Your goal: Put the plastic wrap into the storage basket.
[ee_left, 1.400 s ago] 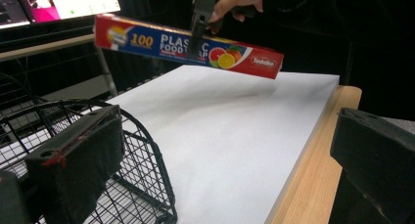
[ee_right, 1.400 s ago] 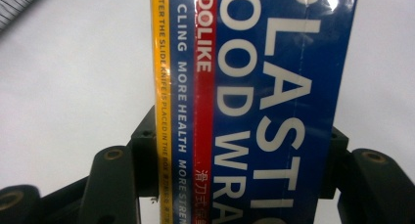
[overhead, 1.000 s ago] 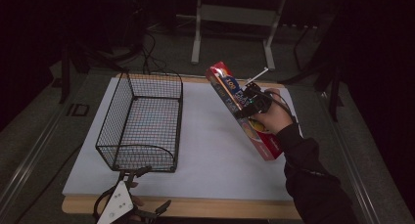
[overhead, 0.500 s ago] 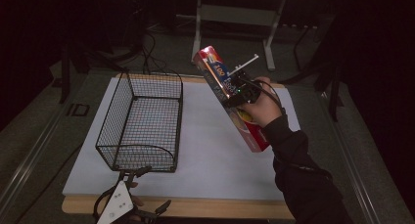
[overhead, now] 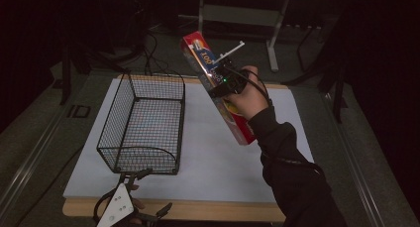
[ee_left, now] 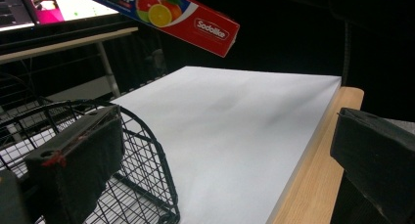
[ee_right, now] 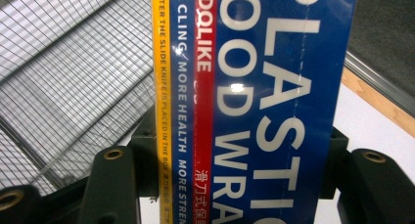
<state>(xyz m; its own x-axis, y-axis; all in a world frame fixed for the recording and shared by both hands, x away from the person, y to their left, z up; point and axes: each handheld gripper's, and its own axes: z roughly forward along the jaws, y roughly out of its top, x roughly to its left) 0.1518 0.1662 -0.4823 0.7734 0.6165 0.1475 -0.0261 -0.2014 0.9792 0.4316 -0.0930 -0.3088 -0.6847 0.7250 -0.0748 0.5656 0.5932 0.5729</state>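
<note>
Cling-film carton, long, red and blue cardboard [overhead: 218, 83], is clamped across its middle in my right tongs [overhead: 220, 85], held tilted in the air above the white tabletop [overhead: 237, 157], just right of the black wire basket [overhead: 143, 123]. My left tongs [overhead: 130, 176] rest at the basket's near end; in the left gripper view their pads stand wide apart with nothing between them, one against the wire rim.

To do this well, I judge I should carry the carton over the basket's rim, turn it so its length runs along the basket's long side, lower it inside and release only when it lies near the mesh floor. The grip sits mid-length, so the ends could catch the wire.

My right gripper view gives the pads pressing both flanks of the carton [ee_right: 254, 106] and its white lettering, with mesh behind. The left gripper view offers the carton's far end [ee_left: 195, 23] with its citrus picture, seen from below, which the high view does not give.
</note>
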